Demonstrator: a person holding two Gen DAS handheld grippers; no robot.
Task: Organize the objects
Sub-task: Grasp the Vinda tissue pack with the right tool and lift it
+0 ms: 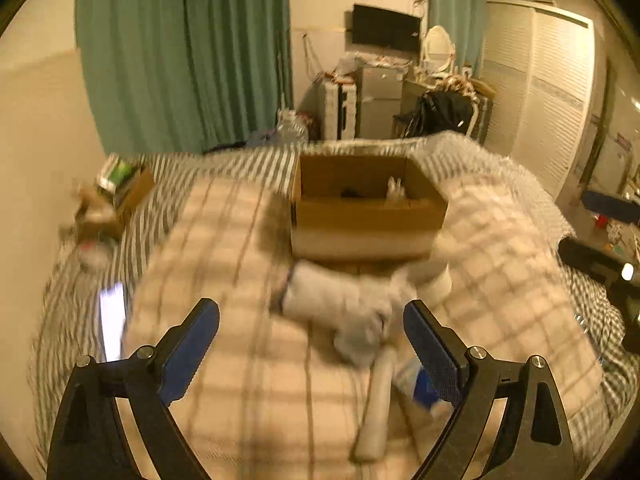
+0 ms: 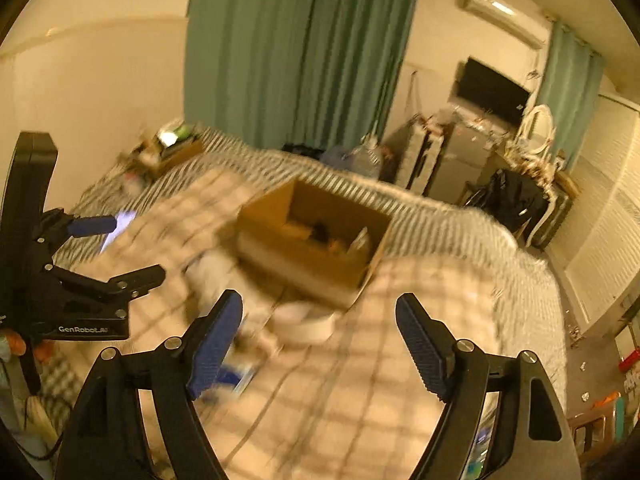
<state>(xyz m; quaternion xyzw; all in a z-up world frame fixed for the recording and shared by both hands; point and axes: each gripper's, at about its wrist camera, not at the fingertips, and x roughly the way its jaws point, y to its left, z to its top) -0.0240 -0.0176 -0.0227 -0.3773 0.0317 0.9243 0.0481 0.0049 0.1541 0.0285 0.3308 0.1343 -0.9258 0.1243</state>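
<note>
An open cardboard box sits on a checked blanket on the bed, with a few small items inside; it also shows in the right wrist view. In front of it lie blurred white items: a rolled white bundle, a white tube, a white round container and a blue-and-white packet. My left gripper is open and empty, just short of the bundle. My right gripper is open and empty above the blanket, near the white container. The left gripper shows at the left there.
A lit phone lies on the striped sheet at the left. A cluttered small box stands at the bed's far left corner. Beyond the bed are green curtains, suitcases, a chair with dark clothes and a white wardrobe.
</note>
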